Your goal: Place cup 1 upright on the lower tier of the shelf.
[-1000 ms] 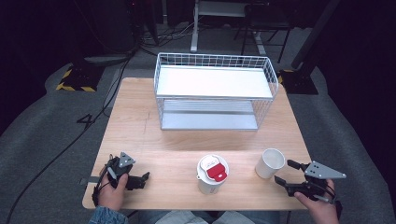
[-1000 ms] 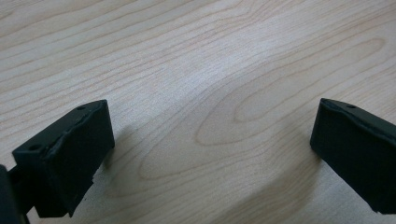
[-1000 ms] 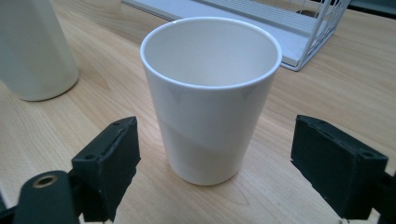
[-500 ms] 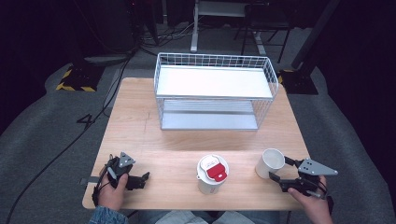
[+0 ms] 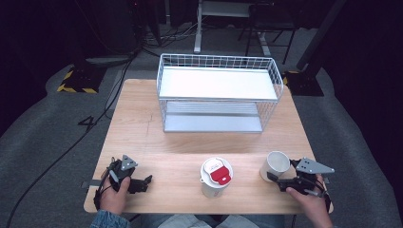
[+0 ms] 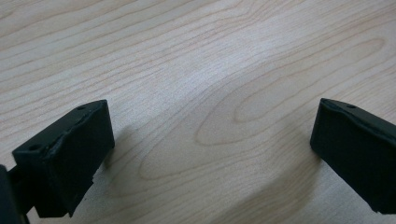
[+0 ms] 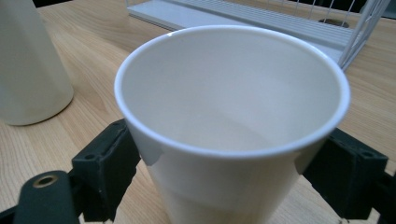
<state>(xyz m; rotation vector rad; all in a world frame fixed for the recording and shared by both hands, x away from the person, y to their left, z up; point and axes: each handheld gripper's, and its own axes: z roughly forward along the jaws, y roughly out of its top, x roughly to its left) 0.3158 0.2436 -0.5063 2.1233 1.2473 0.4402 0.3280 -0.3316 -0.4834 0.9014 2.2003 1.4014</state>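
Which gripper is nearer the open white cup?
Right. The right gripper has its jaws on either side of the cup; the left gripper rests near the table's far-left front corner.

Wooden table [image 5: 157,142], white wire two-tier rack [image 5: 217,95] at its back, lidded paper cup [image 5: 215,176] near the front edge

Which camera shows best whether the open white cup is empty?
The right gripper view: it looks straight into the white cup, and nothing lies inside. The high view shows the cup small, beside the right gripper.
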